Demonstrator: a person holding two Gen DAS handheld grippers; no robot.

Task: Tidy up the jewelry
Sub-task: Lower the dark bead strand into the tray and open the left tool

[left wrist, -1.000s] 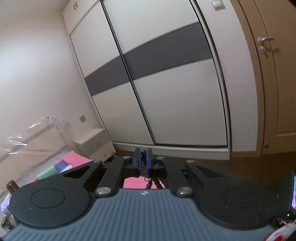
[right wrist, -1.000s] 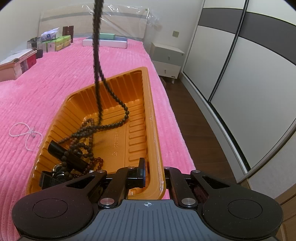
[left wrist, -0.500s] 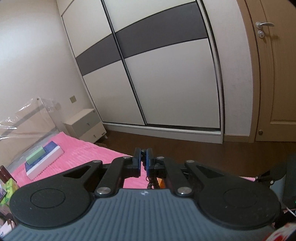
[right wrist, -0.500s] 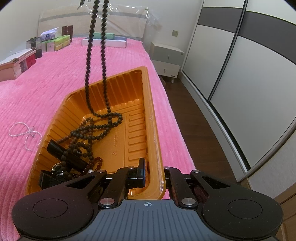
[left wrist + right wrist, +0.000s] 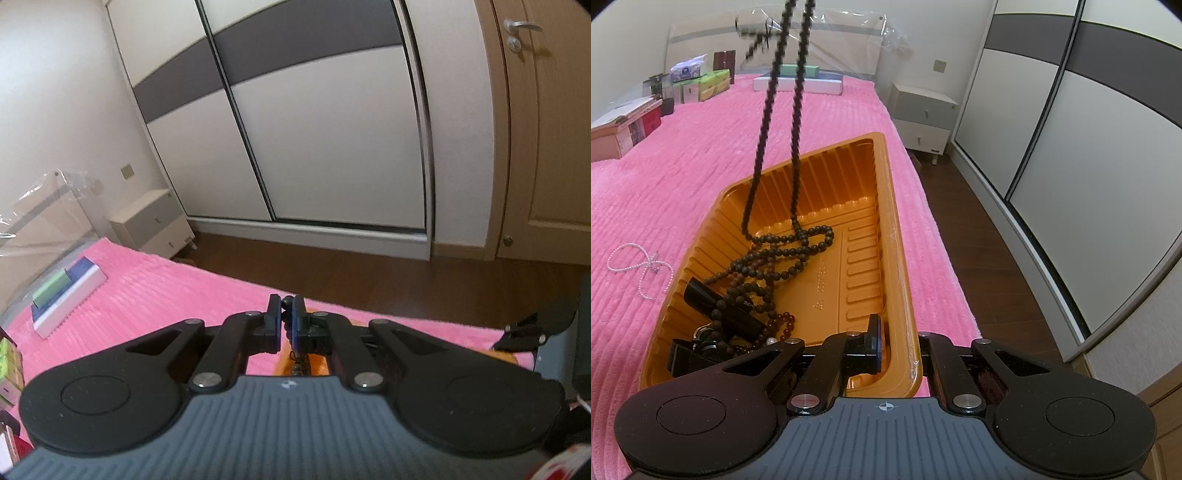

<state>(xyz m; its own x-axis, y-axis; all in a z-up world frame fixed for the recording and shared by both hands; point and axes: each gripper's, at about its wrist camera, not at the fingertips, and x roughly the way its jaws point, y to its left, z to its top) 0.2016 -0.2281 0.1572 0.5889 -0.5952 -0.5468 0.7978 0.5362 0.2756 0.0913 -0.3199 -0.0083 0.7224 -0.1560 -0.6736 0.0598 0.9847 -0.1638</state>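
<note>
Two strands of dark bead necklace (image 5: pixel 792 122) hang taut over the orange tray (image 5: pixel 886 206) on the pink bed (image 5: pixel 683 166).

Left hand-held gripper (image 5: pixel 286 320) pinches a bead at the necklace's top; the lower loops lie coiled on the tray floor among other beads and a black clip (image 5: pixel 720 306). Right hand-held gripper (image 5: pixel 897 343) straddles the tray's near rim, one finger inside and one outside, whether clamped cannot be told. Risks: the coil looks tangled with the pile and could drag pieces out; a round bead may slip from the pinch; an unsteadied tray could tip. White bead string (image 5: pixel 639 264) lies left, outside.
</note>
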